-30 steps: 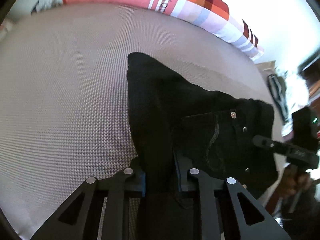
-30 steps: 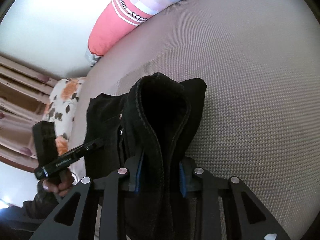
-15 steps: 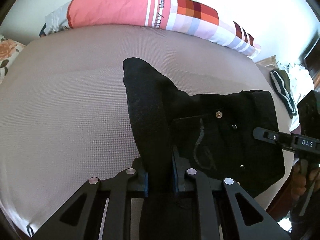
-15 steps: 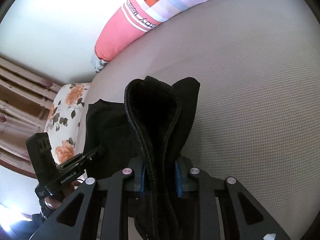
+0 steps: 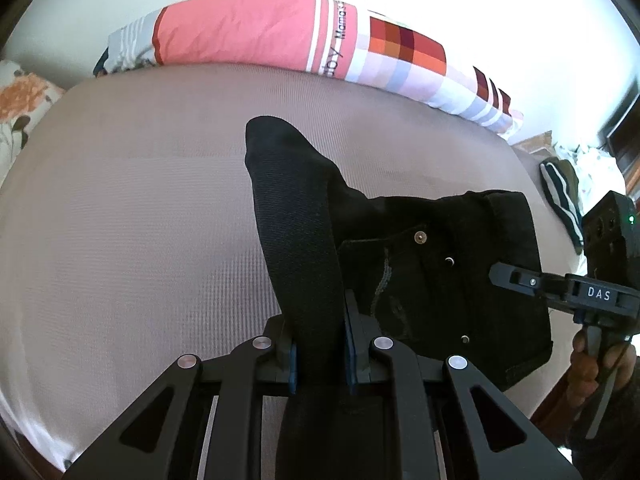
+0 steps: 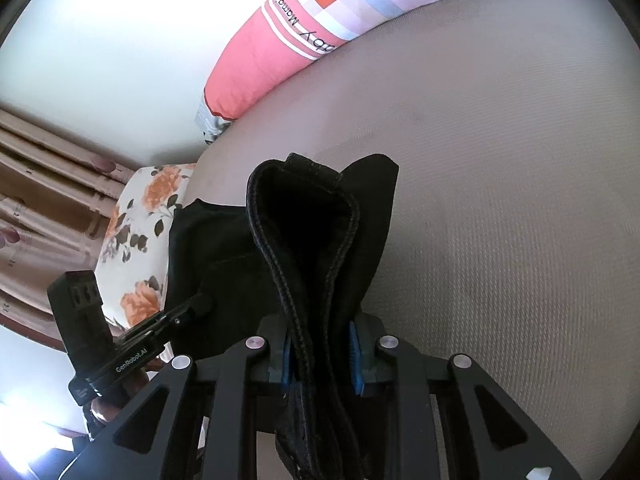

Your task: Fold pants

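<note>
Black denim pants (image 5: 432,280) lie partly folded on the bed's beige woven mattress cover (image 5: 140,220), and we hold them at two places. Our left hand-held gripper (image 5: 318,344) is clamped on a thick fold of the dark cloth, which rises between its blue-padded fingers (image 5: 293,364) and stands up in a rounded peak toward the long pink and checked bolster pillow (image 5: 280,36). Beside that peak, on the side away from the floral cushion (image 5: 20,96), the flat part of the pants rests on the mattress cover with a stitched back pocket and small metal rivets facing up.

Our right hand-held gripper (image 6: 320,356) is closed on the waistband end (image 6: 304,216) of the same pants; the stitched band loops up out of its blue pads (image 6: 354,356) and opens into a dark hollow. From the right wrist view the rest of the pants spreads toward the floral cushion (image 6: 136,236), and the left hand-held gripper (image 6: 188,310) shows there with its tip against the cloth. From the left wrist view the right hand-held gripper (image 5: 504,274) reaches in over the pants' edge farthest from the floral cushion, with our right hand (image 5: 588,364) on its handle.

The bolster pillow (image 6: 304,40) lies along the far edge of the mattress cover (image 6: 500,200), against a white wall. A striped dark garment (image 5: 560,196) lies beyond the bed, past the end of the bolster. Brown patterned curtains (image 6: 40,184) hang behind the floral cushion.
</note>
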